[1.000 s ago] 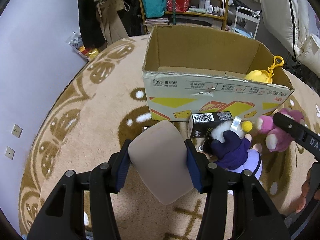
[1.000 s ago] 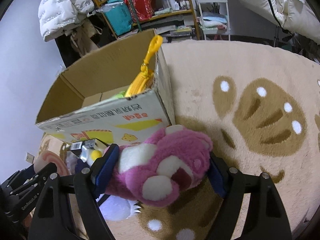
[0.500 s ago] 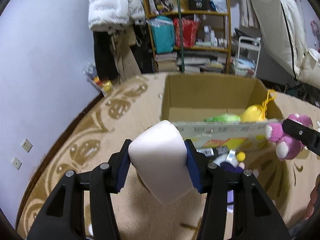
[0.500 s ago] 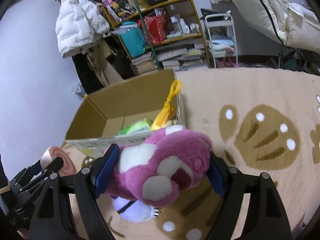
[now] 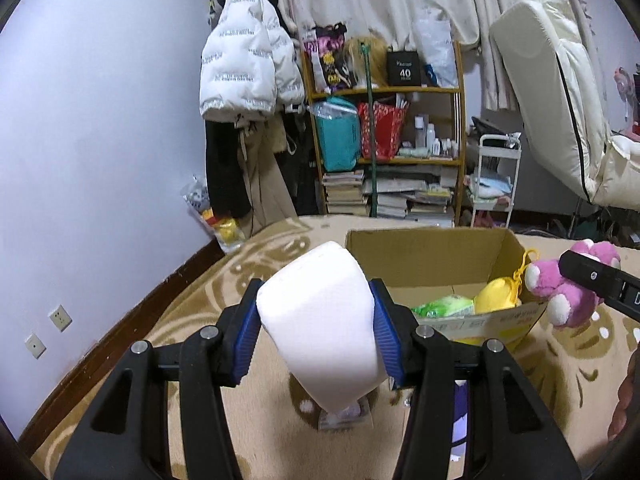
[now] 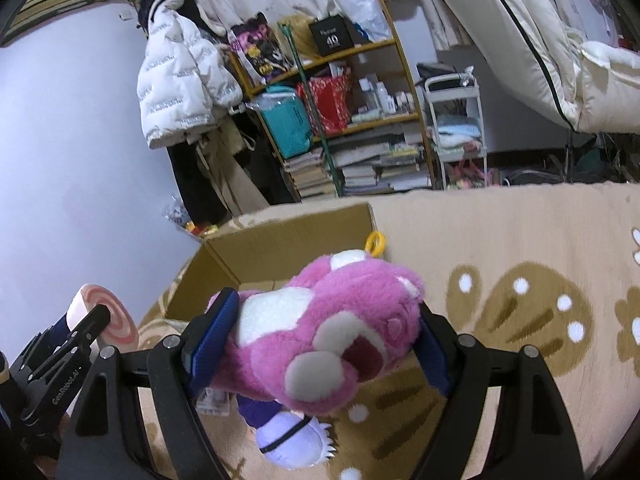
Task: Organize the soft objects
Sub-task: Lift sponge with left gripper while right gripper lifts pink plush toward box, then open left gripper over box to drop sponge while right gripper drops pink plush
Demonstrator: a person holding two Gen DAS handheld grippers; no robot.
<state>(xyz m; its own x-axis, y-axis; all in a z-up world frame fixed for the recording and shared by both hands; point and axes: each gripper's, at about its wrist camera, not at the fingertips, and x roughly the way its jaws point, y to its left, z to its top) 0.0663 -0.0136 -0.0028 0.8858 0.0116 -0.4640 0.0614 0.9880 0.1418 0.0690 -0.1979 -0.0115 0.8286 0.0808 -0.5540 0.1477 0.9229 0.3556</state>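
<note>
Beige patterned carpet [image 5: 168,312] underfoot, cluttered shelf [image 5: 384,128] and hanging white jacket [image 5: 244,52] behind. Open cardboard box [image 5: 424,256] on the carpet, holding a green soft item [image 5: 444,306] and a yellow plush [image 5: 498,294]. Left gripper [image 5: 316,332] fingers clamped partway on a white foam roll [image 5: 320,328], raised near the box. Right gripper [image 6: 316,344] fingers spread wide around a pink plush bear [image 6: 328,328], squeezed, above the box's near corner.

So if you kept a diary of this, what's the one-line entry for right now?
left gripper: shut on white foam block | right gripper: shut on pink plush bear | both raised near cardboard box | nothing dropped in yet
</note>
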